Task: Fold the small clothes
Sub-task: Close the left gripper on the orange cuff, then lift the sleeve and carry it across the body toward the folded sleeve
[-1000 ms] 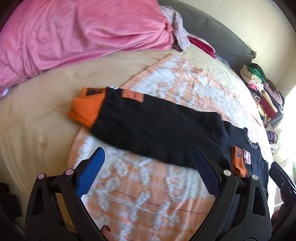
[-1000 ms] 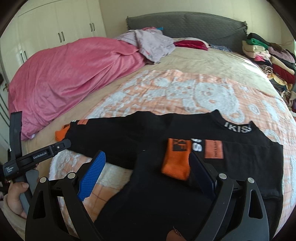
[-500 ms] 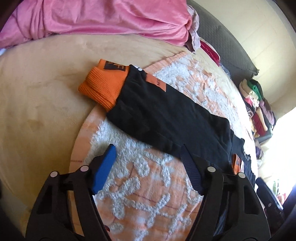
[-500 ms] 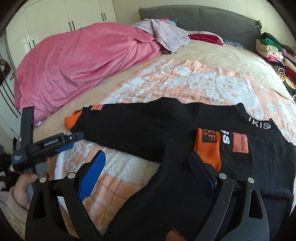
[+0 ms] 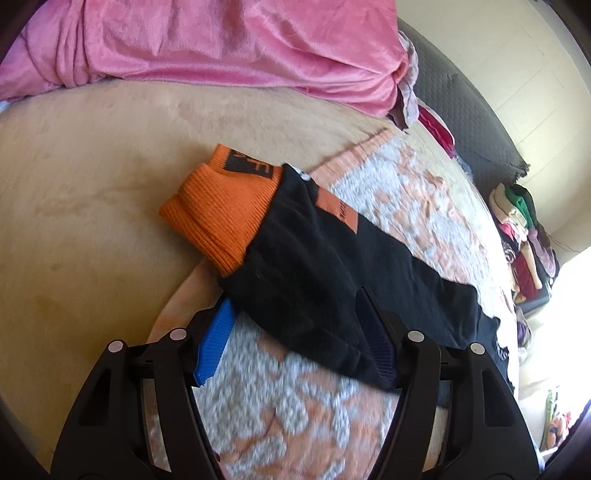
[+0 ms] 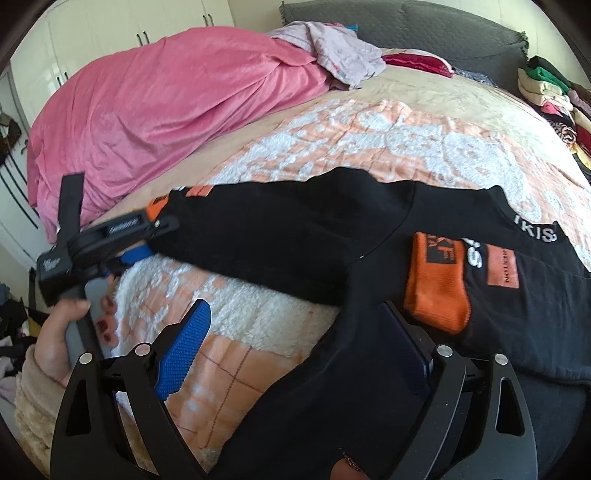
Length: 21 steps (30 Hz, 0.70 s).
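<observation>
A black sweater (image 6: 295, 236) with orange cuffs lies flat on an orange-and-white blanket (image 6: 332, 147). One sleeve is folded across the chest, its cuff (image 6: 436, 280) near the collar. The other sleeve (image 5: 314, 258) stretches out sideways, its orange cuff (image 5: 221, 210) on the beige sheet. My left gripper (image 5: 295, 332) straddles this sleeve near the cuff with its jaws closing; black cloth lies between the pads, which are not pressing on it. In the right wrist view the left gripper (image 6: 147, 240) sits at the sleeve's end. My right gripper (image 6: 295, 350) is open over the sweater's side edge.
A pink duvet (image 6: 166, 110) is heaped at the back left, with a pale garment (image 6: 340, 55) on top. A grey headboard (image 6: 443, 26) runs behind. Folded clothes (image 6: 546, 92) are stacked at the far right. A person's hand (image 6: 62, 350) holds the left gripper's handle.
The left gripper has come down onto the outstretched sleeve near its cuff, and its jaws have narrowed around it. The right gripper has sunk closer to the sweater's side edge.
</observation>
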{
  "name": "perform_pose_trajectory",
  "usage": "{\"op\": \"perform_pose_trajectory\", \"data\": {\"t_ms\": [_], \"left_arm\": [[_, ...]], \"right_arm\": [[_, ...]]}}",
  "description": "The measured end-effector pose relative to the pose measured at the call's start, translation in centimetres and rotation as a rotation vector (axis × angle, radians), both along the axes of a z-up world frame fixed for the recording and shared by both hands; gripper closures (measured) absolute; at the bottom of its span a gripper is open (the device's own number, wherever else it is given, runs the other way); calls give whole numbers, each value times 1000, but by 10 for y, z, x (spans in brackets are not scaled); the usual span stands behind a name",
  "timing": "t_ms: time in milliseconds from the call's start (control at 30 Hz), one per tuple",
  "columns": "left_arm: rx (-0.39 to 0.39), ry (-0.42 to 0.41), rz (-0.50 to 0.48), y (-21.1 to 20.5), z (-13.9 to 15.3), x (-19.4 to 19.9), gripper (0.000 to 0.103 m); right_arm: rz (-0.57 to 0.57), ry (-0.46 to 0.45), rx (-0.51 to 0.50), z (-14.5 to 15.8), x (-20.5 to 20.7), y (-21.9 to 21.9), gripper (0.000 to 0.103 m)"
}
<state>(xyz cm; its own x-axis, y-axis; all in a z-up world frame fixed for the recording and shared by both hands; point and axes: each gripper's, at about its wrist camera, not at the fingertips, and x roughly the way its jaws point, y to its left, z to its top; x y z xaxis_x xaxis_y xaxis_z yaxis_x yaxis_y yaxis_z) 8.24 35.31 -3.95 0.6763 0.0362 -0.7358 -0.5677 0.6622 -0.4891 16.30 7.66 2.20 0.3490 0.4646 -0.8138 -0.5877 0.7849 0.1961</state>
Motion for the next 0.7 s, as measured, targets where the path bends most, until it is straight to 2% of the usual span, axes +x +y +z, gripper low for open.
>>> {"op": "perform_pose_trajectory", "data": {"t_ms": [100,167,333,433,700], "left_arm": [[21,-2,18,2,1,5,50],[67,14,13,0,4,13,62],[80,17,16,2,0,20,88],[92,10,3,1,2,23,98],[145,-93,-45,-23,46,11,100]], "right_arm": [[8,0,-3,-1,-3,0,13],[-2,2,-2,-1,-2,-3,13],[-43,3,2,0,3,-18,13],[-68,1,4,1,5,-29,13],[-138,-6,15,5,9,-58,13]]}}
